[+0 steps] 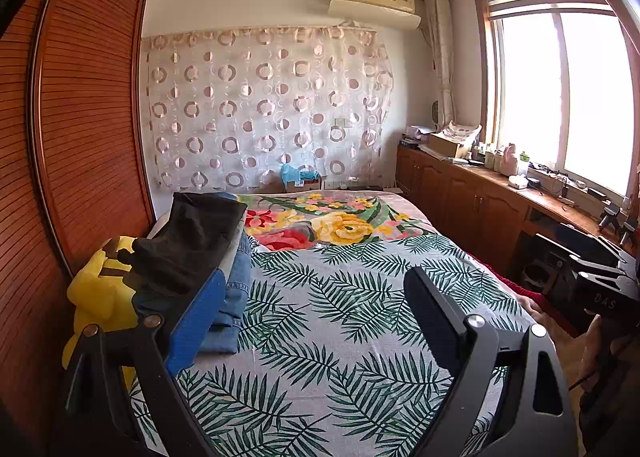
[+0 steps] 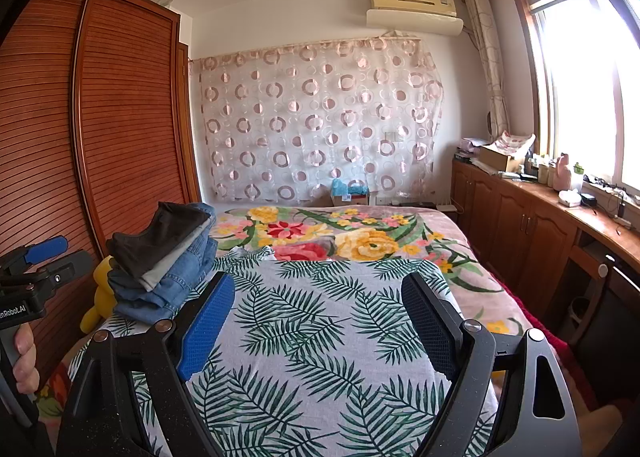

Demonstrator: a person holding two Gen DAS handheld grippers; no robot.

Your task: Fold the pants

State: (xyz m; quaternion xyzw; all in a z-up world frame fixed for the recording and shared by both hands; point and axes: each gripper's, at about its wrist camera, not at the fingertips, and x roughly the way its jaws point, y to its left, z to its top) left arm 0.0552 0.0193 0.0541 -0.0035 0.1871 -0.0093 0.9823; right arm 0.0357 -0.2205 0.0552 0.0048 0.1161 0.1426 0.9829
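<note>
Folded pants stack [image 2: 168, 257] left of right gripper [image 2: 320, 321]

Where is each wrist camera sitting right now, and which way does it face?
Left wrist: low over the palm-leaf bedsheet, facing the circle-patterned curtain; left gripper open, the other gripper and hand at the right edge.
Right wrist: to the right of the left one, facing the same way; right gripper open, the other gripper and a thumb at the left edge.
Shared: the stack of folded jeans and dark pants by the louvered wooden wardrobe.
</note>
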